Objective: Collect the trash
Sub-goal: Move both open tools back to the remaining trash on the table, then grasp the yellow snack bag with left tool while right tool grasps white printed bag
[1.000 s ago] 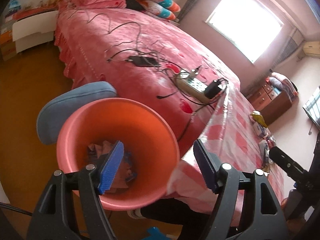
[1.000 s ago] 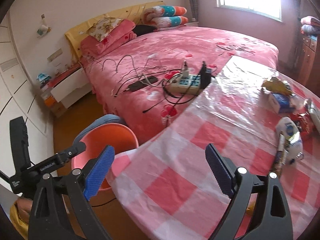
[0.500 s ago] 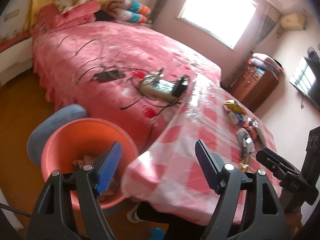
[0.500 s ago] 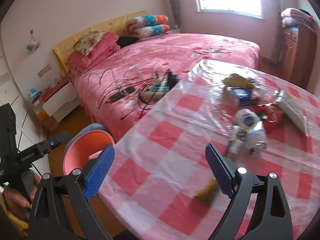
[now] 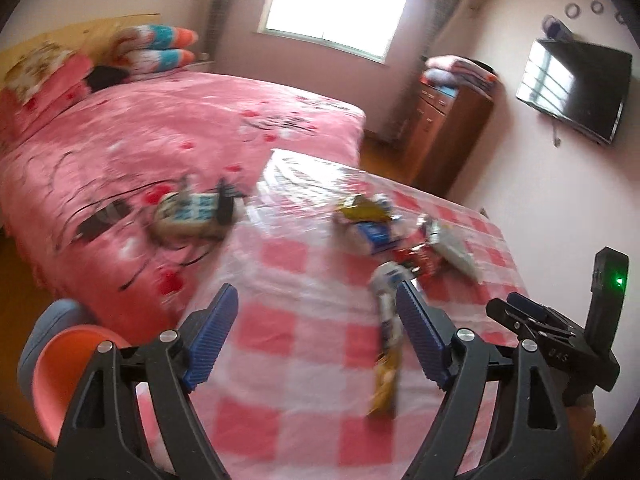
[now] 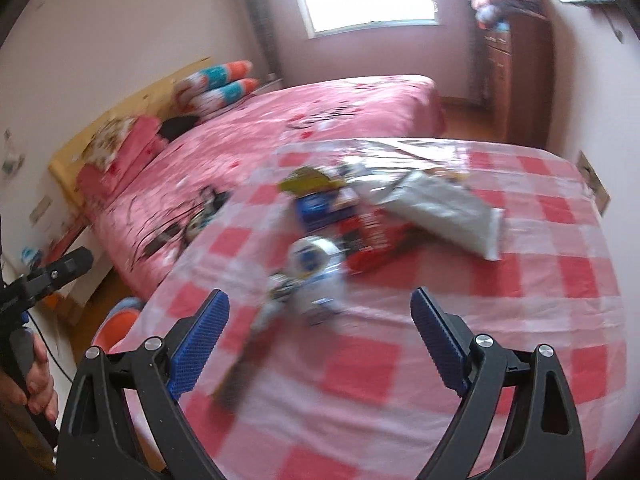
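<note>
Several pieces of trash lie on the pink checked tablecloth (image 5: 288, 364) (image 6: 520, 320): a yellow wrapper (image 5: 386, 380) (image 6: 240, 376), a white crumpled packet (image 5: 386, 280) (image 6: 312, 256), a red packet (image 5: 416, 258) (image 6: 372, 236), a blue-and-white packet (image 5: 372, 234) (image 6: 316, 206), a silver bag (image 5: 452, 246) (image 6: 436, 208). The orange bin (image 5: 60, 372) (image 6: 116, 328) stands on the floor at the table's left edge. My left gripper (image 5: 316, 340) hangs over the near table, its jaws opening, nothing between them. My right gripper (image 6: 320, 344) is open and empty above the wrapper.
A pink bed (image 5: 140, 140) with a power strip (image 5: 192, 208) and cables lies beyond the table. A blue stool (image 5: 48, 320) sits behind the bin. A wooden dresser (image 5: 448, 128) and a wall TV (image 5: 576, 88) stand at the right.
Both grippers have swung right, away from the orange bin and over the table toward the trash pile. The left gripper rose and rolled level. Both stay empty.
</note>
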